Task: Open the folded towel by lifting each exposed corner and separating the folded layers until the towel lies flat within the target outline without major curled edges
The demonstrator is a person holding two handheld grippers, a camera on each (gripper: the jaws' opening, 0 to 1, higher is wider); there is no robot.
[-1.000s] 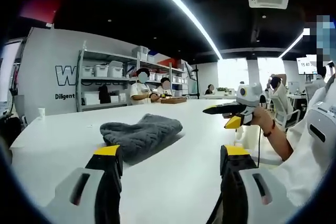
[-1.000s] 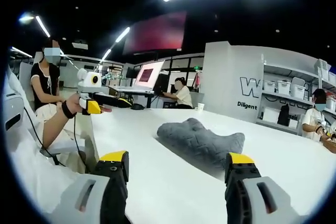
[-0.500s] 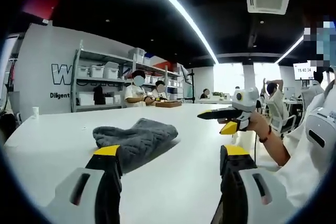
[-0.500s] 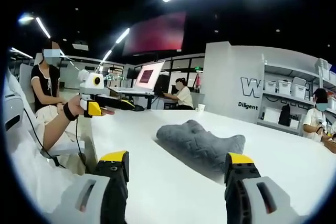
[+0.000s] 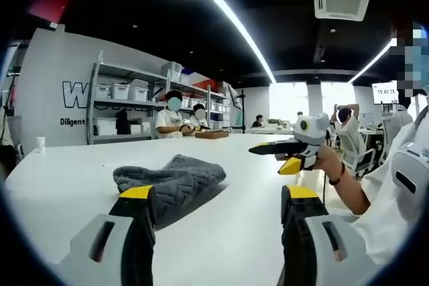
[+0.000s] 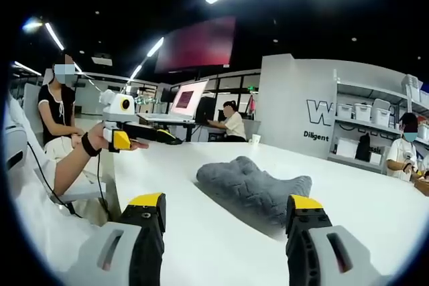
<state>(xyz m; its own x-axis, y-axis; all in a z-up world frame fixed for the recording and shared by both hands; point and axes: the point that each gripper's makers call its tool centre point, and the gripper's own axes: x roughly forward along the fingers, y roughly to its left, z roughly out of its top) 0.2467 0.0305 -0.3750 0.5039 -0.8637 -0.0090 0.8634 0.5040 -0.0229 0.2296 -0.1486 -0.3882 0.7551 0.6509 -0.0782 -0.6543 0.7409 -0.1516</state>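
A folded grey textured cloth towel [image 5: 169, 177] is seen bunched on the white table [image 5: 248, 165], ahead of both grippers and touched by neither. The left gripper [image 5: 218, 195] is held with its yellow-tipped jaws spread wide, nothing between them; the right gripper [image 6: 224, 202] is likewise spread and empty (its towel [image 6: 253, 185] lies between and beyond the tips). White storage bins [image 5: 122, 91] are ranged on a grey metal shelving unit [image 5: 100, 108]; their contents cannot be told.
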